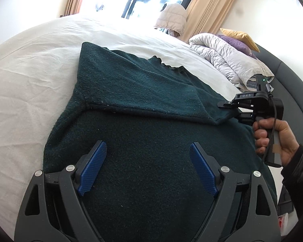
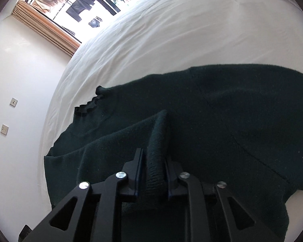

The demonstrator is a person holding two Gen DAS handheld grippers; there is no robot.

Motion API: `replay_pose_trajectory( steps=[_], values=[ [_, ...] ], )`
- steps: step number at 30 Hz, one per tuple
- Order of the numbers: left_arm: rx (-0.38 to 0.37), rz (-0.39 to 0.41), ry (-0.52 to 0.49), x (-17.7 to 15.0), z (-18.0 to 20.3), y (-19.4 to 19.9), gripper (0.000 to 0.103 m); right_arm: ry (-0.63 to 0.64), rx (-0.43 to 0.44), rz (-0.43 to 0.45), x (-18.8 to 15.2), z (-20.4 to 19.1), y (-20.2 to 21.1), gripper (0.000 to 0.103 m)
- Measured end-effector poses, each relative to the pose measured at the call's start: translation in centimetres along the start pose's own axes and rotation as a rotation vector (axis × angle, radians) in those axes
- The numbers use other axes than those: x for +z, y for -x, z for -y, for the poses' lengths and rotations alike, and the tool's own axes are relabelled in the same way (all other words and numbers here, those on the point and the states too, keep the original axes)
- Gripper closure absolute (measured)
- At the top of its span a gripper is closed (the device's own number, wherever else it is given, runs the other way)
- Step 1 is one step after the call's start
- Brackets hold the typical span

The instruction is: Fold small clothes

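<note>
left tool spread above sweater | right tool pinching sleeve | bed

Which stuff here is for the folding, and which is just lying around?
For the folding:
green sweater
sleeve cuff pinched in the right tool
left tool, open above the sweater

Just lying around:
duvet
purple pillow
yellow pillow
beige jacket

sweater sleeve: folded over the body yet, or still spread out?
Folded over. The sleeve lies across the sweater body, its cuff pinched in the right gripper.
</note>
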State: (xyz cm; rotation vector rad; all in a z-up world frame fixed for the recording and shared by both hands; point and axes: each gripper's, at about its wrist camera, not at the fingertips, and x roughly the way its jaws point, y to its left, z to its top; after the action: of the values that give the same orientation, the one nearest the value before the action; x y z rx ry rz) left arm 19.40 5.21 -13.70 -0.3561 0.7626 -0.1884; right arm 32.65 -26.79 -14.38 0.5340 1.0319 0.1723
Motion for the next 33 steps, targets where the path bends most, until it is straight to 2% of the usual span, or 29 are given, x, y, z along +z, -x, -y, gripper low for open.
replay_pose_trajectory(
  steps=[2, 4, 6, 8, 9, 12, 15, 18, 20, 21, 22, 24, 25, 26, 27, 28, 30, 33],
  values=[
    [0.001, 0.0, -0.002, 0.1, 0.0, 0.0, 0.019, -0.005, -0.015, 0.01, 0.1, 0.2, 0.7, 0.072],
    [0.003, -0.001, -0.004, 0.1, 0.1, -0.1, 0.019, -0.024, -0.075, 0.035, 0.4, 0.5, 1.7, 0.061],
    [0.005, -0.001, -0.006, 0.2, 0.1, -0.1, 0.019, -0.049, -0.152, 0.097, 0.6, 0.9, 3.4, 0.055],
    [0.007, -0.001, -0.008, 0.2, 0.1, -0.2, 0.018, -0.05, -0.166, 0.151, 0.5, 0.7, 4.9, 0.055],
    [0.009, -0.001, -0.01, 0.2, 0.1, -0.2, 0.018, -0.03, -0.137, 0.179, 0.2, 0.1, 5.6, 0.054],
    [0.016, -0.003, -0.016, 0.2, 0.2, -0.3, 0.018, 0.061, -0.039, 0.175, -0.5, -2.5, 5.6, 0.054],
    [0.022, -0.005, -0.022, 0.3, 0.3, -0.4, 0.018, 0.15, 0.08, 0.118, -1.4, -5.2, 3.8, 0.054],
    [0.028, -0.007, -0.027, 0.3, 0.3, -0.5, 0.018, 0.155, 0.109, 0.05, -1.9, -4.9, 1.3, 0.054],
    [0.033, -0.007, -0.032, 0.3, 0.4, -0.6, 0.018, 0.147, 0.052, 0.023, -2.2, -3.3, -0.3, 0.058],
    [0.035, -0.007, -0.034, 0.3, 0.4, -0.7, 0.018, 0.147, 0.071, 0.043, -2.2, -2.5, -0.2, 0.07],
    [0.038, -0.009, -0.037, 0.3, 0.4, -0.8, 0.018, 0.132, 0.104, 0.057, -1.9, -1.5, 0.1, 0.075],
    [0.046, -0.01, -0.043, 0.3, 0.5, -0.9, 0.018, 0.059, 0.12, 0.076, -1.3, 1.0, 1.4, 0.076],
    [0.05, -0.011, -0.046, 0.3, 0.5, -0.9, 0.018, 0.035, 0.097, 0.099, -1.0, 2.1, 2.7, 0.076],
    [0.052, -0.012, -0.049, 0.3, 0.5, -1.0, 0.018, 0.02, 0.05, 0.135, -0.6, 3.2, 4.1, 0.075],
    [0.055, -0.013, -0.051, 0.4, 0.6, -1.1, 0.018, 0.005, 0.007, 0.173, -0.5, 4.3, 5.8, 0.062],
    [0.056, -0.014, -0.052, 0.4, 0.5, -1.1, 0.018, -0.023, 0.005, 0.232, -0.4, 6.2, 8.2, 0.049],
    [0.058, -0.013, -0.053, 0.5, 0.5, -1.2, 0.018, -0.103, 0.029, 0.329, -0.5, 10.6, 12.8, 0.043],
    [0.063, -0.014, -0.056, 0.6, 0.5, -1.4, 0.017, -0.286, 0.007, 0.425, -1.5, 18.5, 19.0, 0.042]
  ],
)
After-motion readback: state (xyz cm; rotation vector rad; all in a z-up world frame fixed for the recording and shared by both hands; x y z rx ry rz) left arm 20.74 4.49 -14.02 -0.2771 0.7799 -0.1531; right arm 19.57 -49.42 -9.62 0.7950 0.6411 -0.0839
